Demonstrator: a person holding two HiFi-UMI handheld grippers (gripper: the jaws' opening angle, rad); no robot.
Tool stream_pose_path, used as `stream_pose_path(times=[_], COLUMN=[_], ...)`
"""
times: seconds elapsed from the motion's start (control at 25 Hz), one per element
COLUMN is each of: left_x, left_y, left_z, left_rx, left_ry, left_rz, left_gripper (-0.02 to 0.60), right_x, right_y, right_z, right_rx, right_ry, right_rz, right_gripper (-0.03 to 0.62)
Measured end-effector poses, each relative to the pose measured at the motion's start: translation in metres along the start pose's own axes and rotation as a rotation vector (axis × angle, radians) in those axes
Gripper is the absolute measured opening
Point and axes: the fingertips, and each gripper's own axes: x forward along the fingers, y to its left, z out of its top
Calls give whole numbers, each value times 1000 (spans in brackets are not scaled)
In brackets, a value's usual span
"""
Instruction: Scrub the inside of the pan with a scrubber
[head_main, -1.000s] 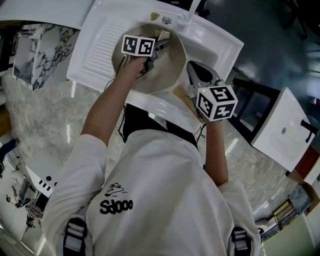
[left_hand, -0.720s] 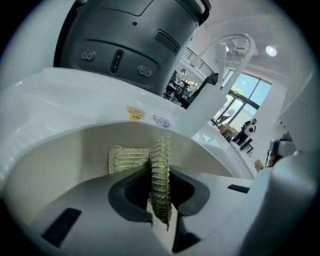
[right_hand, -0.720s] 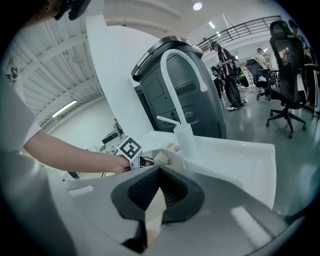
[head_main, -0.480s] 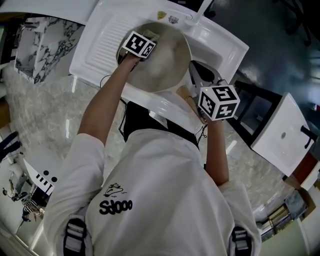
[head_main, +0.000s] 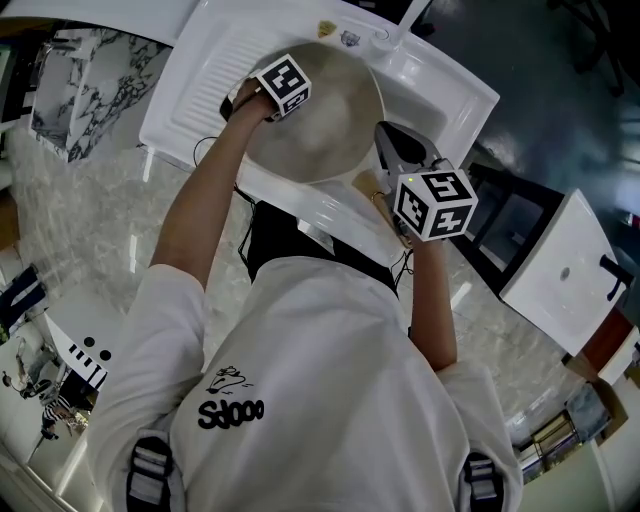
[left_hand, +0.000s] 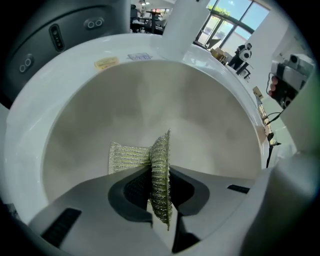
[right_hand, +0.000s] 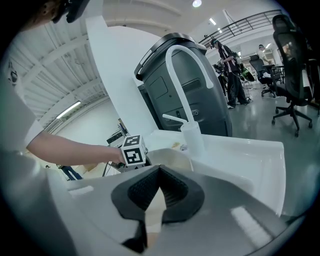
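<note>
Left gripper (left_hand: 160, 172): jaws clamped tight on a scrubber, reaching into the pan near its left rim.
Scrubber (left_hand: 127, 157): a gold-green metal mesh pad, folded. One flap stands upright between the jaws and the other spreads leftward toward the pan's inner wall.
Pan (head_main: 320, 120): round with a pale grey inside, sitting in the sink's basin directly ahead of the person.
Right gripper (right_hand: 158, 175): jaws closed on a tan handle (right_hand: 152, 207) at the pan's near right edge, apart from the left gripper.
Sink (head_main: 195, 85): white, with a ribbed drainboard left of the pan.
Faucet (right_hand: 185, 65): white and curved, standing behind the basin.
</note>
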Motion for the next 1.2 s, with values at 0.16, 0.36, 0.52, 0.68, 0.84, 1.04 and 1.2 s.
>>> stream_pose_path(times=[0.16, 0.36, 0.52, 0.68, 0.84, 1.04, 1.2], left_x=[1, 2, 1, 8, 12, 17, 16], left_y=[-9, -28, -54, -96, -123, -141, -143], left_z=[-16, -45, -65, -63, -42, -11, 11], left_rx=[77, 152, 196, 302, 362, 368, 375], left_ry=[121, 280, 350, 286, 156, 40, -22], left_rz=[-26, -119, -244, -358, -388, -368, -319], left_gripper=[69, 67, 67, 67, 67, 66, 66], right_x=[2, 4, 5, 6, 9, 11, 10], right_y=[-1, 3, 2, 3, 7, 8, 5], right_z=[1, 1, 1, 1, 2, 1, -1], right_rx=[3, 3, 9, 10, 8, 8, 15], right_ry=[-1, -4, -3, 1, 0, 7, 13], right_rz=[6, 21, 25, 28, 40, 42, 36], right_gripper=[9, 9, 9, 9, 9, 9, 9])
